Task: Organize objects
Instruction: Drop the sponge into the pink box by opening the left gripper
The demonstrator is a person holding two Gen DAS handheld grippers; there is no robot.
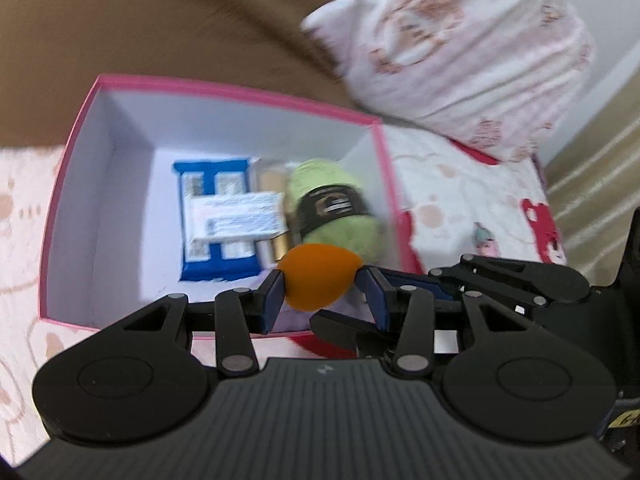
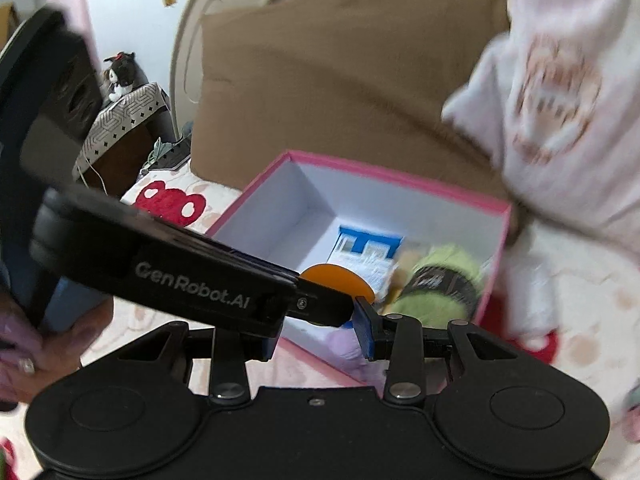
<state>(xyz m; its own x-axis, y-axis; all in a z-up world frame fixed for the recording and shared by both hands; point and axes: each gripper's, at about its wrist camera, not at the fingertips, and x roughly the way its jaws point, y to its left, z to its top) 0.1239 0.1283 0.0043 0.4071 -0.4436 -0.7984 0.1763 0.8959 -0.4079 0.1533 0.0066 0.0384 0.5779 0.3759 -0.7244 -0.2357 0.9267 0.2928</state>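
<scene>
Nearest us in the left wrist view, our left claw (image 1: 320, 284) pinches an orange egg-shaped sponge (image 1: 318, 276), a blue pad pressed to each of its sides. Our right claw shows in that same view just to the right, its tip close to the sponge.

In the right wrist view our right claw (image 2: 320, 320) sits with its fingers drawn in; the left claw's arm crosses in front of its left finger, so we cannot tell whether it grips anything. The sponge shows there just past the arm. A hand (image 2: 24, 344) holds the left claw at the left edge.

The sponge hangs over the near edge of an open pink box (image 1: 224, 88) with white inner walls, which rests on a bed with a patterned cover (image 1: 448, 192). Inside the box lie a blue packet (image 1: 218, 216) with a small white carton (image 1: 240, 216) on it, and beside them a green yarn ball (image 1: 332, 208) with a black band.

Beyond the box stands a brown cushion (image 1: 160, 28), with a pink-and-white pillow (image 1: 460, 40) to its right.
</scene>
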